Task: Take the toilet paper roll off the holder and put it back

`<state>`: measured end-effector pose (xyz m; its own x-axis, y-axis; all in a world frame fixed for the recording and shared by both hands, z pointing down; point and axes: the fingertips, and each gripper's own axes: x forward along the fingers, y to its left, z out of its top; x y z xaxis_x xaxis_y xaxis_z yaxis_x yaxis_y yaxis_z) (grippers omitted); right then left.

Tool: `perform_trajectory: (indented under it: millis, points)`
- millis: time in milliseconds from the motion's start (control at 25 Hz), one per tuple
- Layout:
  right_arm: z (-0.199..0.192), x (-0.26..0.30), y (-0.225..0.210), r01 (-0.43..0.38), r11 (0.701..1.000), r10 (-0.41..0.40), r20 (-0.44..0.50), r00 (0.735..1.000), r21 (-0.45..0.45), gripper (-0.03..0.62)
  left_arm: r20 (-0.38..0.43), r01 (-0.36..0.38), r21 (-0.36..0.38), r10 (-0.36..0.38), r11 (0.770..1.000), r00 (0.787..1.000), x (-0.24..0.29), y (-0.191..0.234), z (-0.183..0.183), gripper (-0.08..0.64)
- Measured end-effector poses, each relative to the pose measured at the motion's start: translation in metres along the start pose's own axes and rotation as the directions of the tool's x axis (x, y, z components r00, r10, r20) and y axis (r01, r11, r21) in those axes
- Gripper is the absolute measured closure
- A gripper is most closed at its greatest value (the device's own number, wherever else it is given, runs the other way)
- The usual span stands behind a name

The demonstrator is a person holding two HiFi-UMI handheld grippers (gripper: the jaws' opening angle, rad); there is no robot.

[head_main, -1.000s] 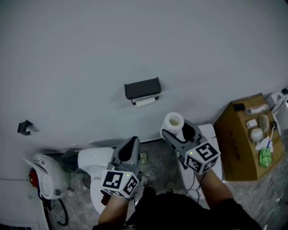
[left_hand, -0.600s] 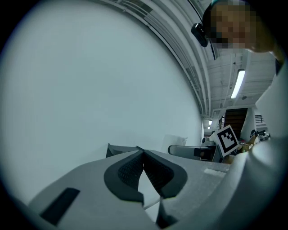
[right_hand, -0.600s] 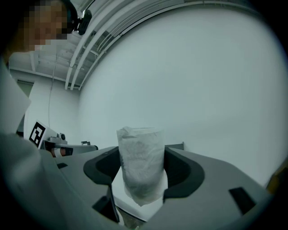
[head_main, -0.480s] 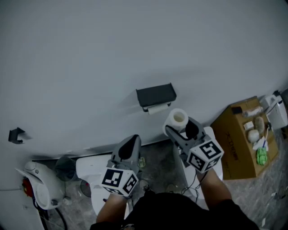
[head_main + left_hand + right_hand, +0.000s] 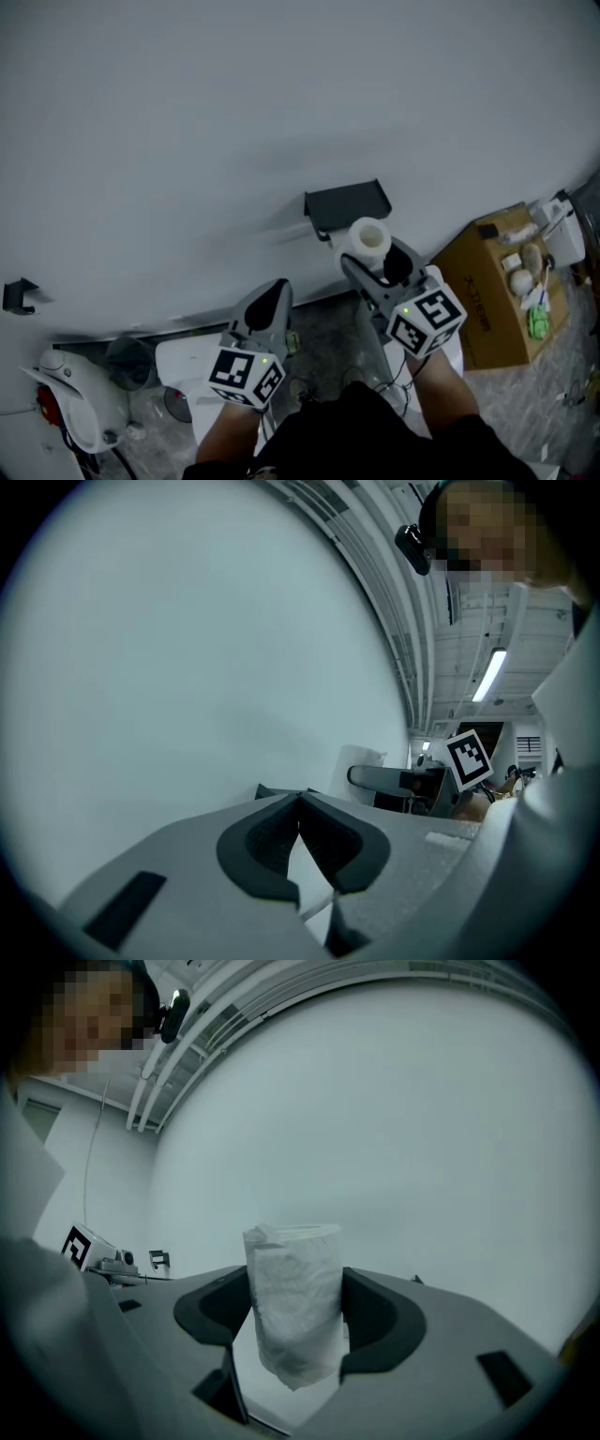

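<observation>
The right gripper (image 5: 371,257) is clamped on the toilet paper roll (image 5: 292,1309). Its two pads press the soft sides, and the roll stands upright between them with its hollow core facing up. In the head view the roll sits just in front of and below the dark holder (image 5: 347,202), which is fixed to the wall (image 5: 234,112) not far above the wall's bottom edge. The left gripper (image 5: 300,803) has its jaws shut together with nothing between them, and it hangs off to the side, apart from both roll and holder.

The step in hand looks like the return: getting the roll back onto the holder. The holder's bar is hidden under its dark cover and behind the roll, so which end is open cannot be told. Finding that out is the first need.

The roll's core probably has to be turned from upright to lie along the bar. The wrist should therefore roll before the final approach, not against the holder. The grip should stay on the roll's outer sides, away from the core opening, and be only firm enough to hold. The paper is soft, and squashing it would narrow the hole. The ragged lower end of the paper could snag, so a slow, straight slide is best. The left gripper could steady the cover if needed.
</observation>
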<state>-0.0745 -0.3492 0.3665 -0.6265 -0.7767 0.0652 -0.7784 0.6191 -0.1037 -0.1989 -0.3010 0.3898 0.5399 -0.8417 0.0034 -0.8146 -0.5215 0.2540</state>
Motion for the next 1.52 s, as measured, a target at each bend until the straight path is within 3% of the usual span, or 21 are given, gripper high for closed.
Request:
perform_trajectory:
  millis: [360, 800, 1520]
  points:
    - [0.013, 0.035, -0.029, -0.003, 1.0, 0.004, 0.014, 1.0, -0.016, 0.301, -0.018, -0.024, -0.007, 0.024, 1.0, 1.0, 0.023, 0.022, -0.003, 0.555]
    - [0.028, 0.066, -0.083, -0.037, 0.999, 0.037, 0.021, 0.999, -0.019, 0.301, -0.013, -0.07, 0.027, 0.07, 0.997, 0.997, 0.073, 0.018, 0.009, 0.555]
    - [0.01, 0.08, -0.141, -0.018, 0.999, 0.017, -0.052, 0.999, -0.035, 0.301, -0.012, -0.109, 0.03, 0.109, 0.994, 0.994, 0.115, 0.009, 0.005, 0.555]
